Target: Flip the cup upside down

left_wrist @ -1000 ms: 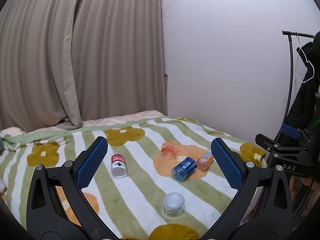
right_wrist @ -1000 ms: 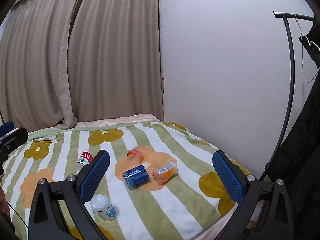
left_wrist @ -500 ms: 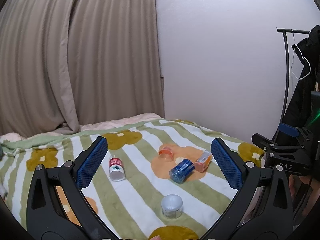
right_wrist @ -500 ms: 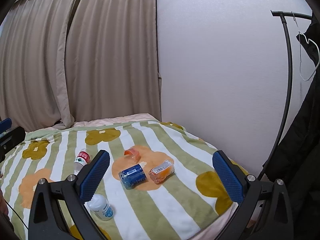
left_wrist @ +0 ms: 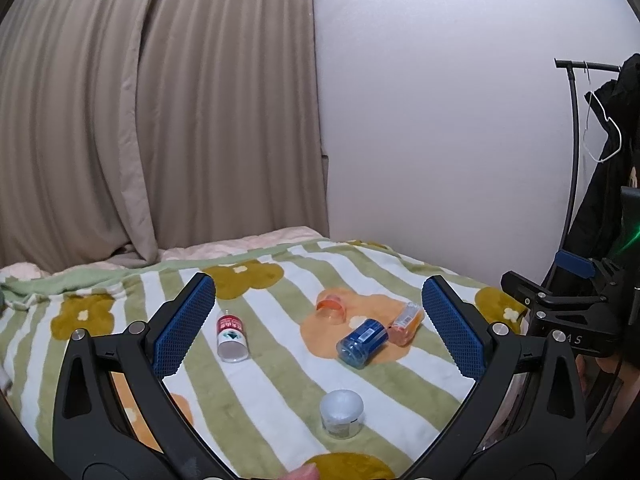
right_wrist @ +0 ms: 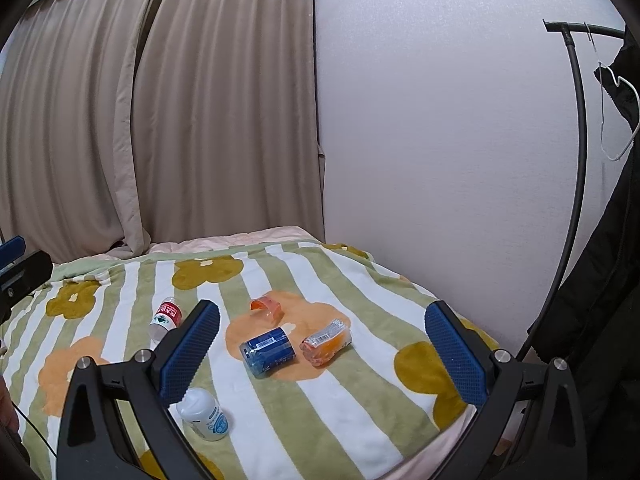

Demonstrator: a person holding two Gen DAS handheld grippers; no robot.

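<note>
A small clear orange cup (left_wrist: 331, 310) lies on the striped flower blanket (left_wrist: 280, 364), on an orange flower patch; it also shows in the right wrist view (right_wrist: 266, 309). My left gripper (left_wrist: 319, 332) is open and empty, held above the bed's near side, well short of the cup. My right gripper (right_wrist: 322, 350) is open and empty, also back from the cup. The right gripper's body shows at the right edge of the left wrist view (left_wrist: 568, 308).
A blue can (right_wrist: 269, 352), an orange packet (right_wrist: 326, 342), a red-labelled bottle (right_wrist: 165, 318) and a white bottle (right_wrist: 204, 408) lie on the blanket (right_wrist: 360, 420). Curtains and a wall stand behind. A coat rack (right_wrist: 580, 160) with dark clothes is at the right.
Both views have tilted up and drawn back a little, so the objects sit lower and smaller. Nothing on the bed has moved. Both grippers stay open.
</note>
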